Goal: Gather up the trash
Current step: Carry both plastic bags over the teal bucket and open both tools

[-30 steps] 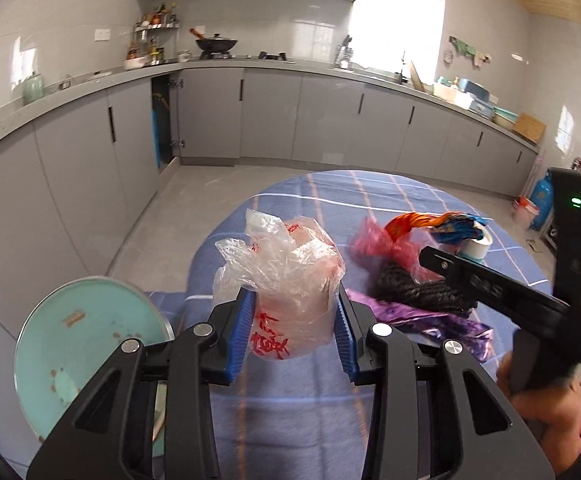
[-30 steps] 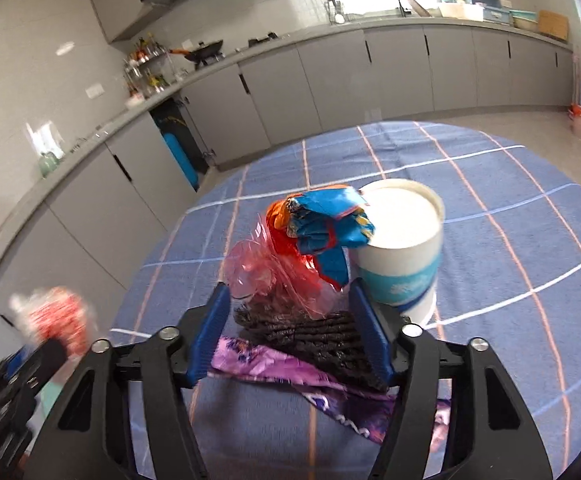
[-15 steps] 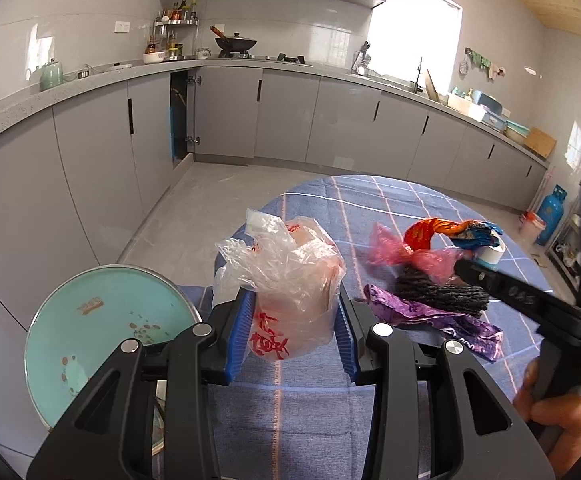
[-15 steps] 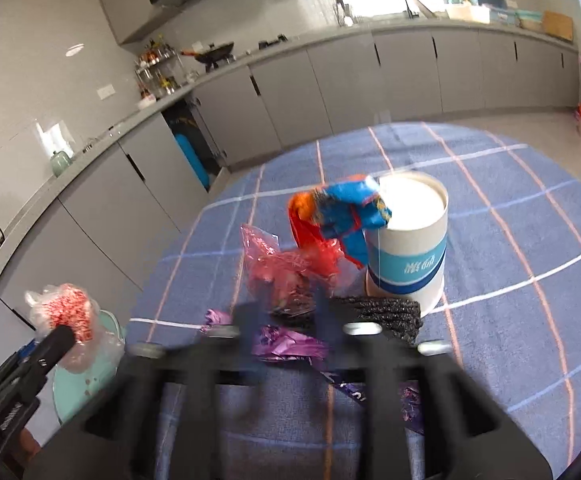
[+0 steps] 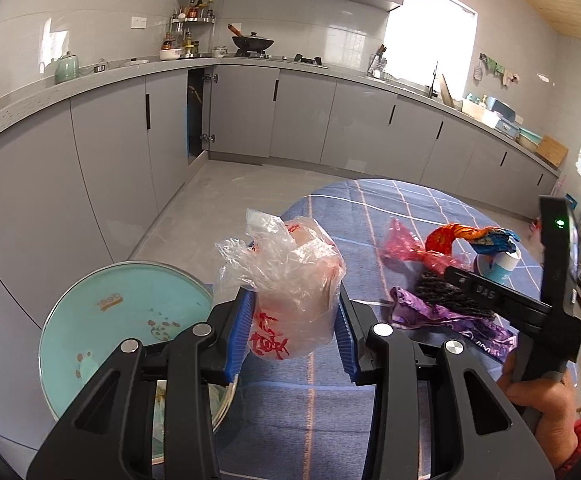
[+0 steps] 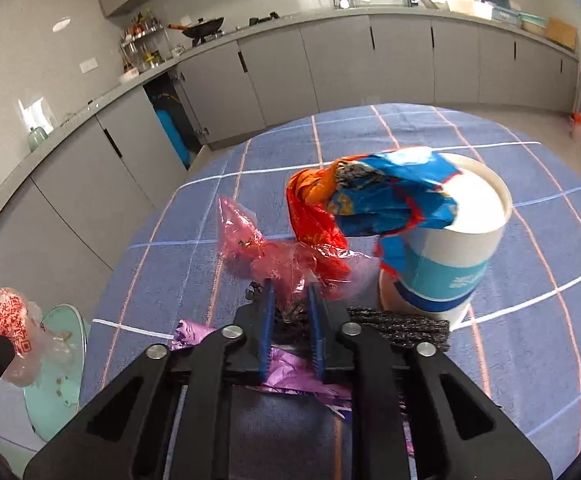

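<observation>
Trash lies around the paper cup (image 6: 446,264) on the blue checked worktop (image 6: 530,360). Far left of it, the left gripper (image 5: 292,320) pinches a crumpled clear bag (image 5: 286,280) (red print) above a teal lid (image 5: 110,320). Just left of the cup, the right gripper (image 6: 290,304) has just been closing; its jaws nip a pink wrapper (image 6: 274,256).

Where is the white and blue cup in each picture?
Left wrist view: white and blue cup at far right, mostly hidden behind the right gripper's arm.
Right wrist view: cup right of centre, large, standing upright.
Shared landmark: the orange and blue wrapper beside it.
</observation>
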The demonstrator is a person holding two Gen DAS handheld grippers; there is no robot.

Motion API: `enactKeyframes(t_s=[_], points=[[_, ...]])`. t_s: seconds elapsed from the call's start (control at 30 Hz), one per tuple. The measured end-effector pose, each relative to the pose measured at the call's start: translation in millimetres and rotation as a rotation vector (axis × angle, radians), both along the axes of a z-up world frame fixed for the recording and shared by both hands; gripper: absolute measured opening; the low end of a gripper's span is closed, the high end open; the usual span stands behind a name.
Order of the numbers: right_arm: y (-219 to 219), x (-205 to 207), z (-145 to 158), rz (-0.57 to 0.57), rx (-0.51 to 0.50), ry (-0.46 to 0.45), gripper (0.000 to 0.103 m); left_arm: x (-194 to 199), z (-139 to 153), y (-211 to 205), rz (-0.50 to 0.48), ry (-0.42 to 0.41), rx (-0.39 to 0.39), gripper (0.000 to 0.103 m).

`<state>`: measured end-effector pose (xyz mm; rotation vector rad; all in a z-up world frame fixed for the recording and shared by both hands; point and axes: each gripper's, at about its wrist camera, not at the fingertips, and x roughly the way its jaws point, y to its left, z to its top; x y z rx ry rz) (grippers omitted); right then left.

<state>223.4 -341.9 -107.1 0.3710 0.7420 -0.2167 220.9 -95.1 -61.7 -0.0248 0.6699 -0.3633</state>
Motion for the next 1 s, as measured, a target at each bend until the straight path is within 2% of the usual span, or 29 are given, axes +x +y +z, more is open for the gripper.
enactKeyframes(t_s=[0.23, 0.47, 0.77, 1.0], points=[[4, -29, 26, 0.02, 0.04, -0.096, 0.012, -5, 4, 7, 0.013, -0.008, -0.018, 0.038], [32, -54, 54, 0.065, 0.057, -0.171, 0.012, -17, 11, 33, 0.05, -0.031, -0.027, 0.038], [87, -55, 65, 0.199, 0.067, -0.185, 0.012, -30, 12, 87, 0.143, -0.044, -0.018, 0.038], [133, -50, 59, 0.3, 0.063, -0.155, 0.012, -32, 2, 135, 0.246, -0.014, -0.014, 0.038]])
